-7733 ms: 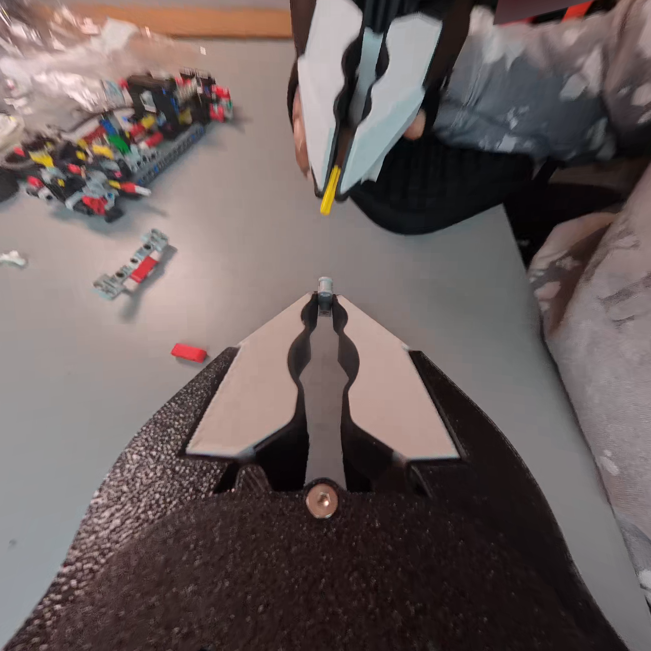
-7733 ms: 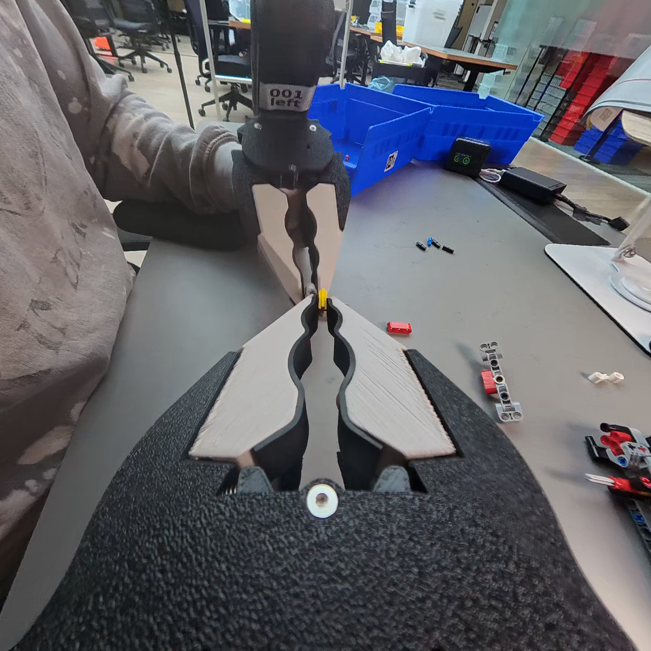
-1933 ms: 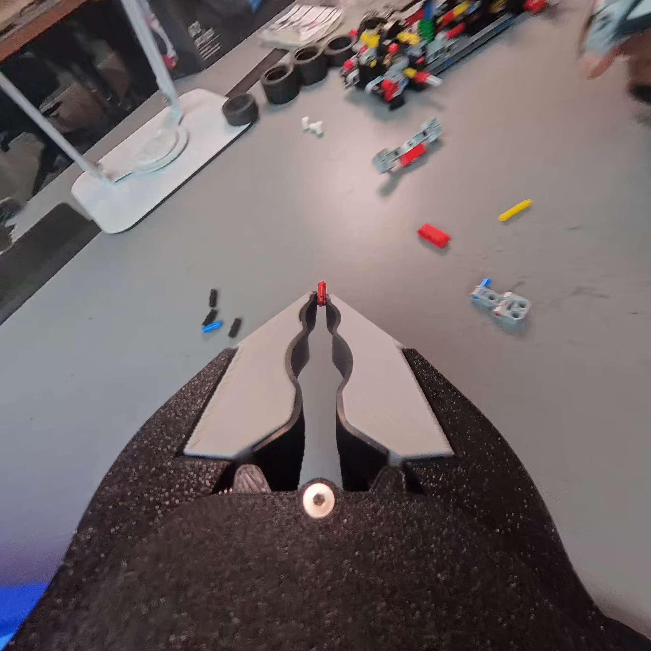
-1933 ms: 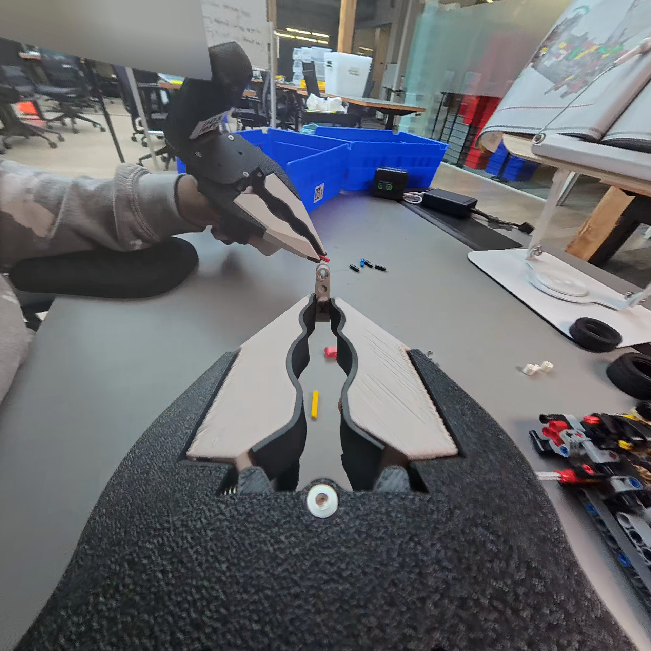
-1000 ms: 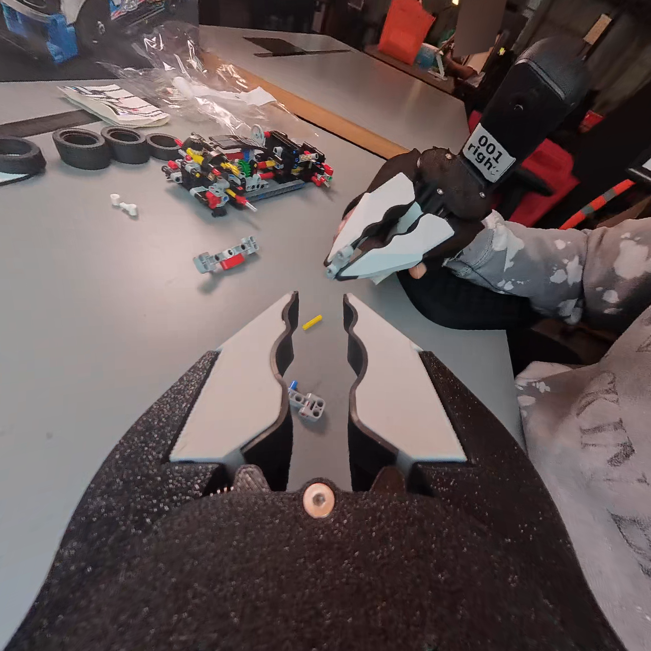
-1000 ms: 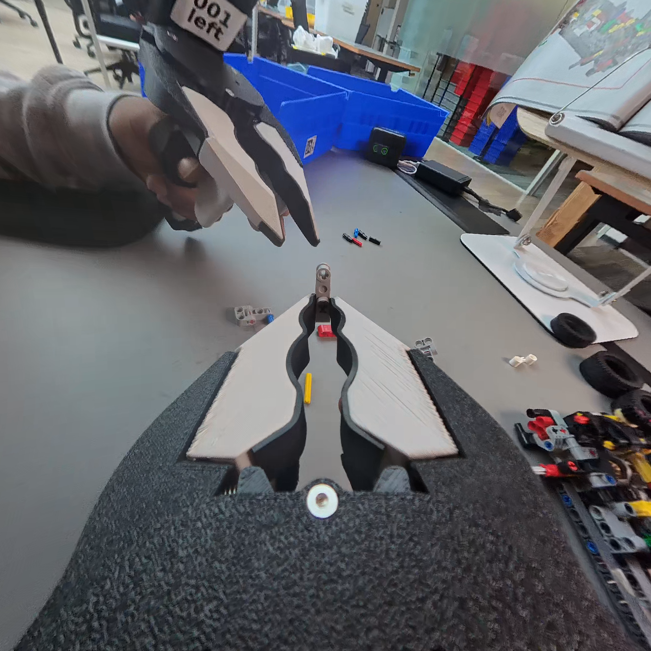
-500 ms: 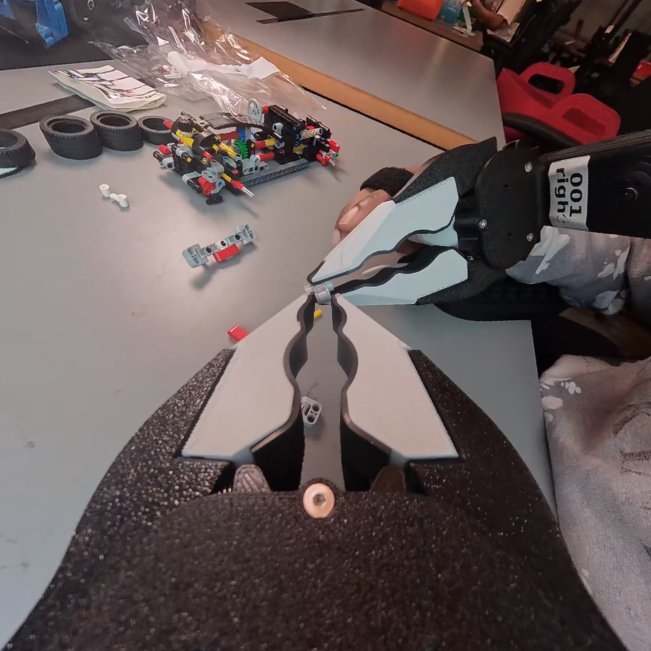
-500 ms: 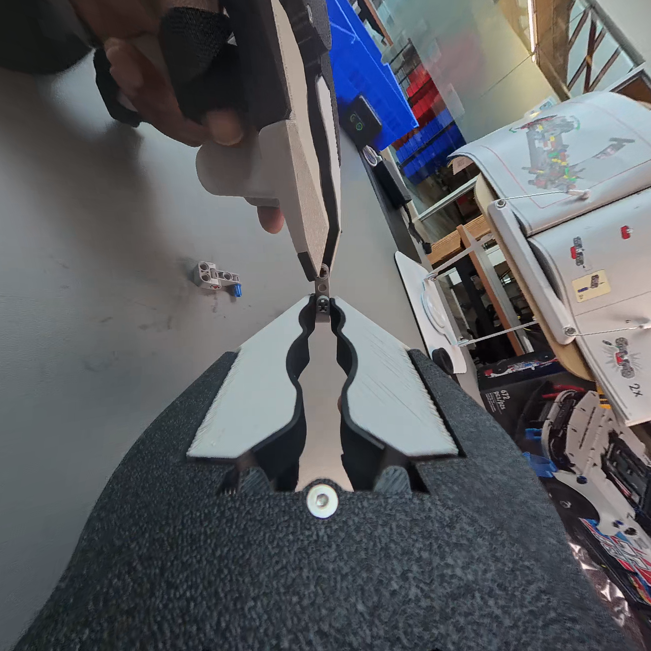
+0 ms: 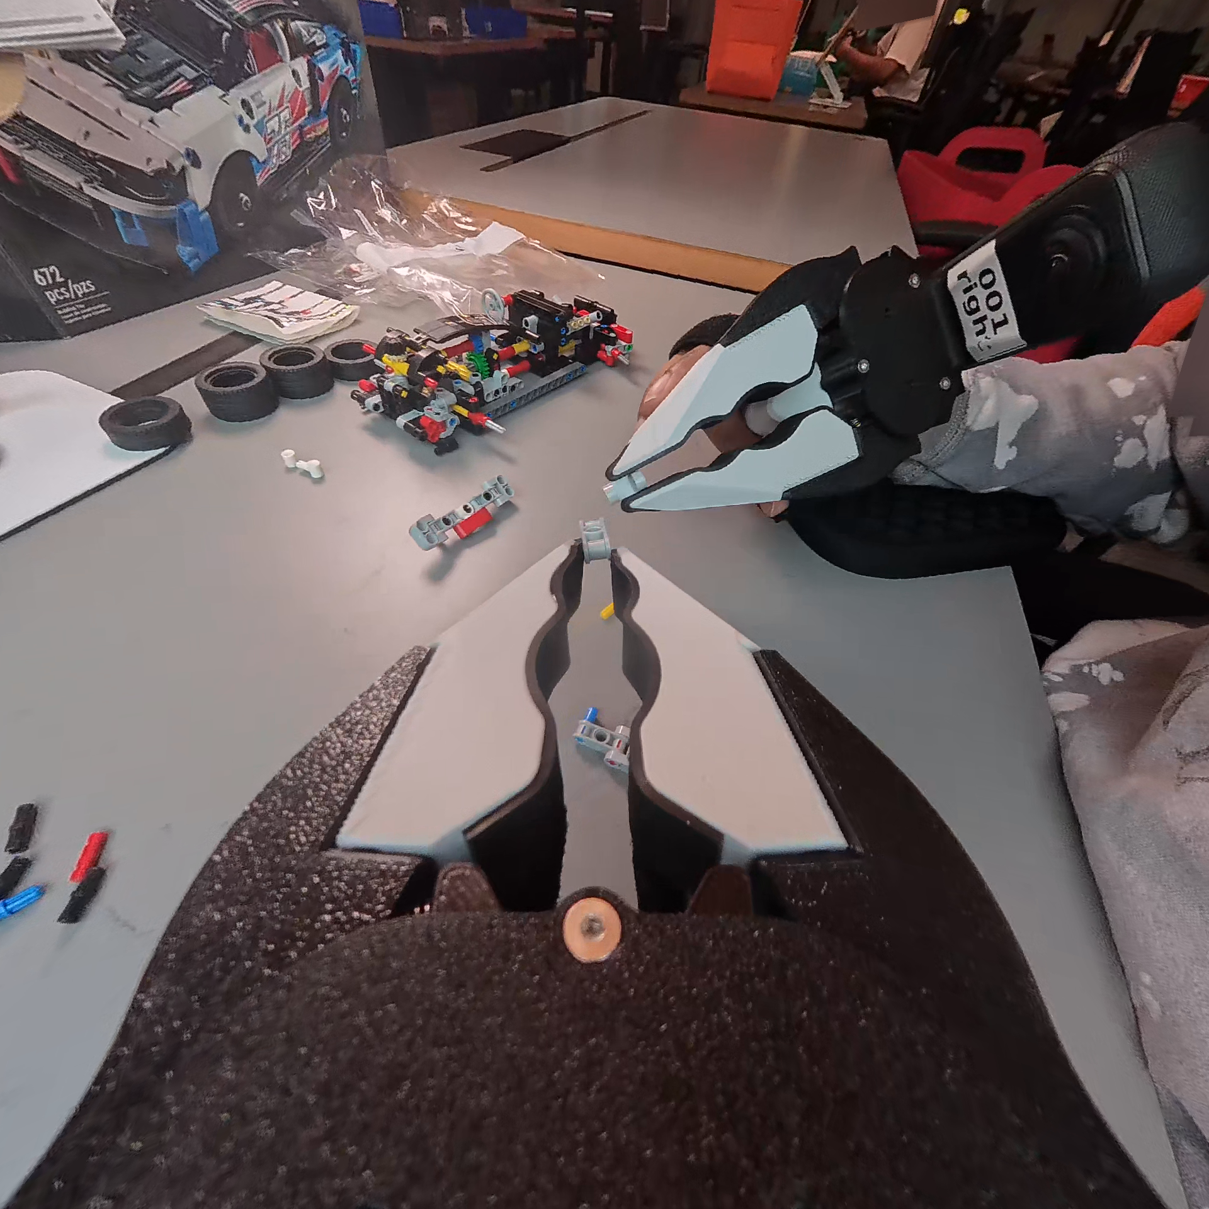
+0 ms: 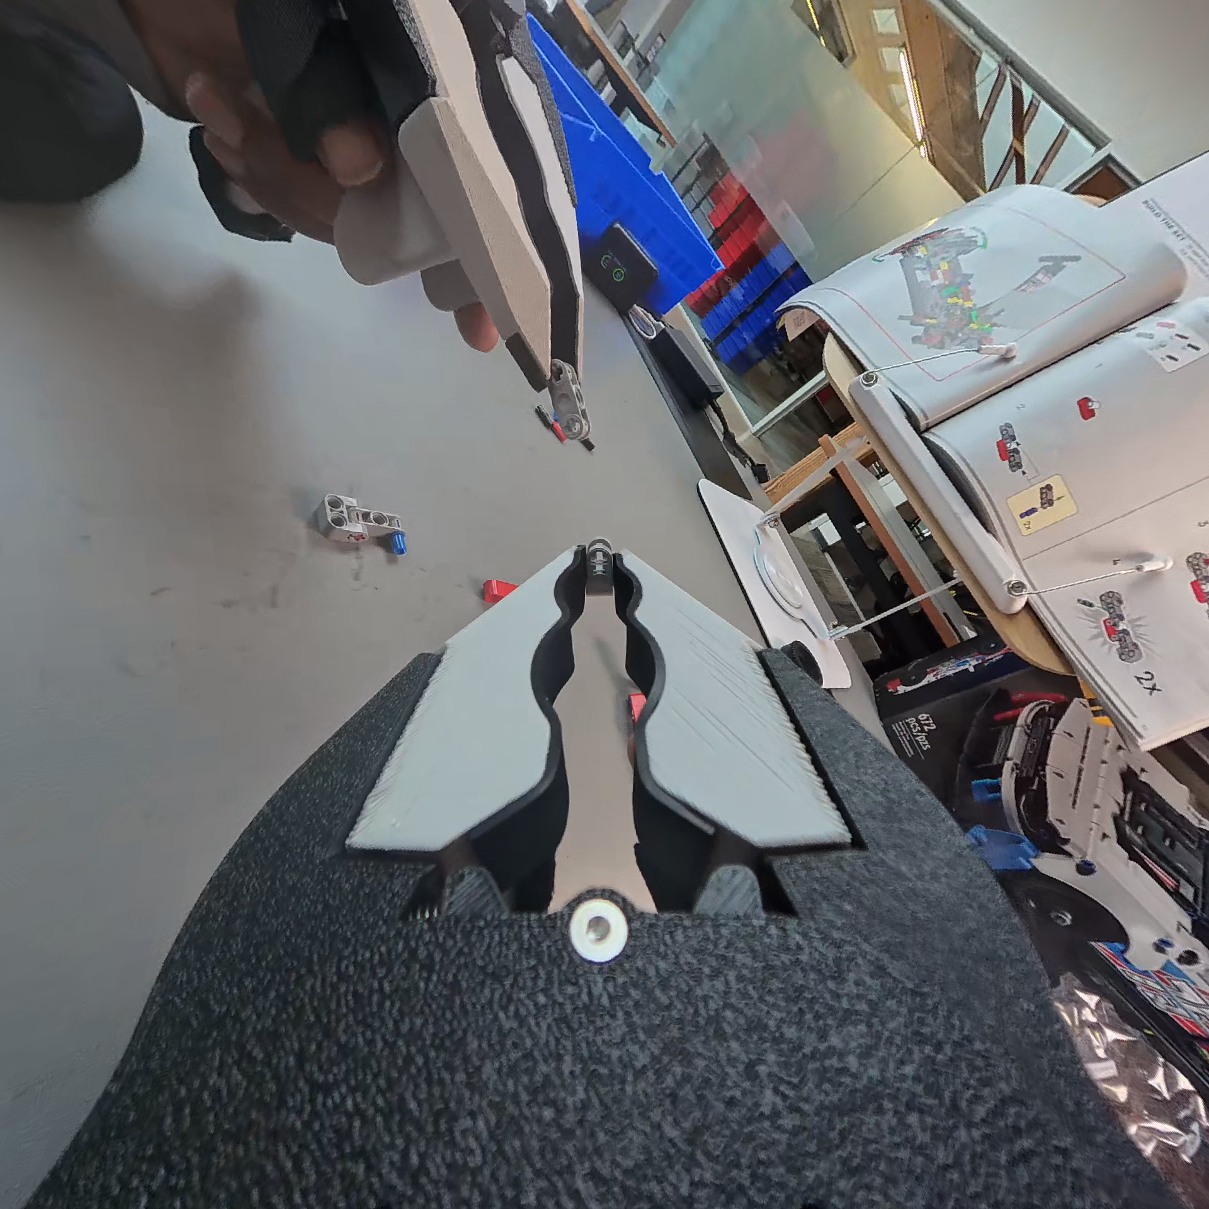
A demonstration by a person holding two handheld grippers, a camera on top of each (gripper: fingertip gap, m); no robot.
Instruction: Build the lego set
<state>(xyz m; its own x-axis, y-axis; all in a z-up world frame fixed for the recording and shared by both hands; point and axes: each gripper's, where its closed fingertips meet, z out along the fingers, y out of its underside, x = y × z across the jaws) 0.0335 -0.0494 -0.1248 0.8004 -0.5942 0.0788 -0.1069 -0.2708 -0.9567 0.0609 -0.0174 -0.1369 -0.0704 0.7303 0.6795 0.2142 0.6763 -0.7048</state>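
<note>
My left gripper [image 9: 595, 553] is shut on a small grey connector [image 9: 595, 538] with a round hole, held above the grey table [image 9: 262, 621]. My right gripper [image 10: 596, 556] is shut on a short grey pin [image 10: 596, 561]. In the left wrist view the right gripper [image 9: 615, 487] comes in from the right, its pin [image 9: 613, 490] a short gap from the connector. In the right wrist view the left gripper [image 10: 555, 383] hangs at the top with the connector [image 10: 568, 409]. The part-built car chassis [image 9: 497, 366] sits farther back.
On the table lie a grey piece with a blue pin [image 9: 602, 736], a yellow axle [image 9: 608, 612], a grey-and-red sub-assembly [image 9: 464, 520], a white piece [image 9: 302, 462], several tyres [image 9: 235, 389] and loose pins [image 9: 85, 863]. The set's box [image 9: 163, 131] stands back left, the instruction book [image 10: 1047, 392] on a stand. The gap from one gripper's tips to the other's is roughly 5 centimeters. Both grippers' tips are roughly 25 centimeters from the white piece [image 9: 302, 462].
Half a second ago both grippers' tips met on the grey piece. They have pulled apart: the left now holds the connector and the right holds the pin.
</note>
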